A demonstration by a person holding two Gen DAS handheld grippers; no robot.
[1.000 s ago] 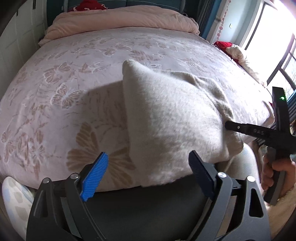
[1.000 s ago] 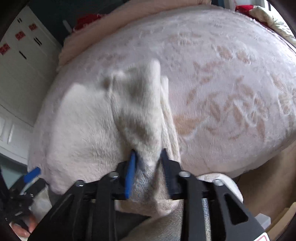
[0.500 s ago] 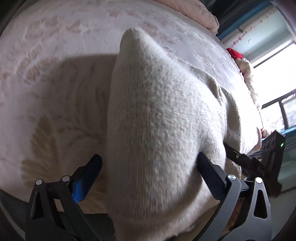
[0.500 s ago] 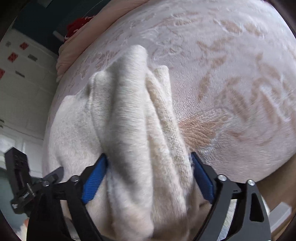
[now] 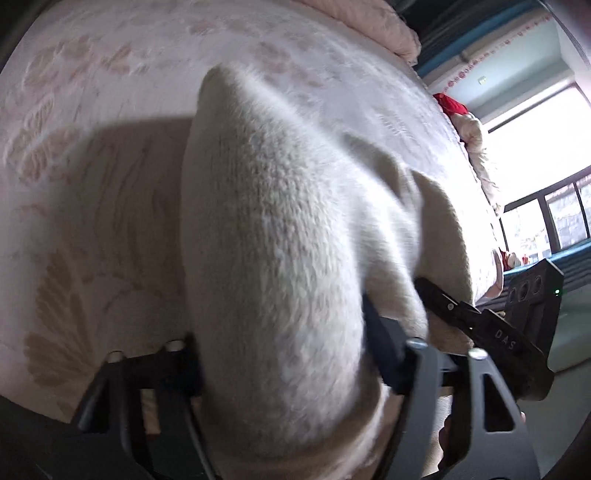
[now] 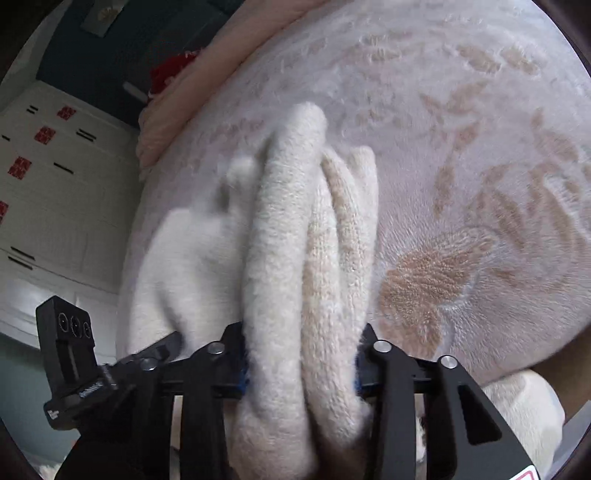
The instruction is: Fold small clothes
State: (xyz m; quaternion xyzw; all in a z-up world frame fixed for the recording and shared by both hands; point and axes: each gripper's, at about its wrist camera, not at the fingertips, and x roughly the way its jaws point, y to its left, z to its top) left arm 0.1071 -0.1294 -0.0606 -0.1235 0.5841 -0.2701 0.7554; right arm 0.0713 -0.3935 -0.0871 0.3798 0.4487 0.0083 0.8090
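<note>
A cream knitted garment (image 5: 277, 221) lies bunched at the near edge of the bed. In the left wrist view its thick left side fills the gap of my left gripper (image 5: 284, 354), whose jaws are closing and press it from both sides. In the right wrist view several long folds of the garment (image 6: 280, 240) run up between the fingers of my right gripper (image 6: 301, 354). Those jaws are closing too, squeezing the folds. Each gripper shows in the other's view, close alongside: the right gripper (image 5: 436, 295) and the left gripper (image 6: 166, 343).
The pink bedspread (image 6: 480, 147) with a leaf and butterfly pattern stretches away ahead. A pink quilt (image 5: 388, 26) and a red item (image 5: 450, 105) lie at the far side. White cabinets (image 6: 55, 203) stand left of the bed. Another cream cloth (image 6: 524, 417) hangs below the bed edge.
The right gripper let go of a thin fold, opened wide and closed on a thicker bunch. The left gripper moved forward over the garment's left side and closed on it.
</note>
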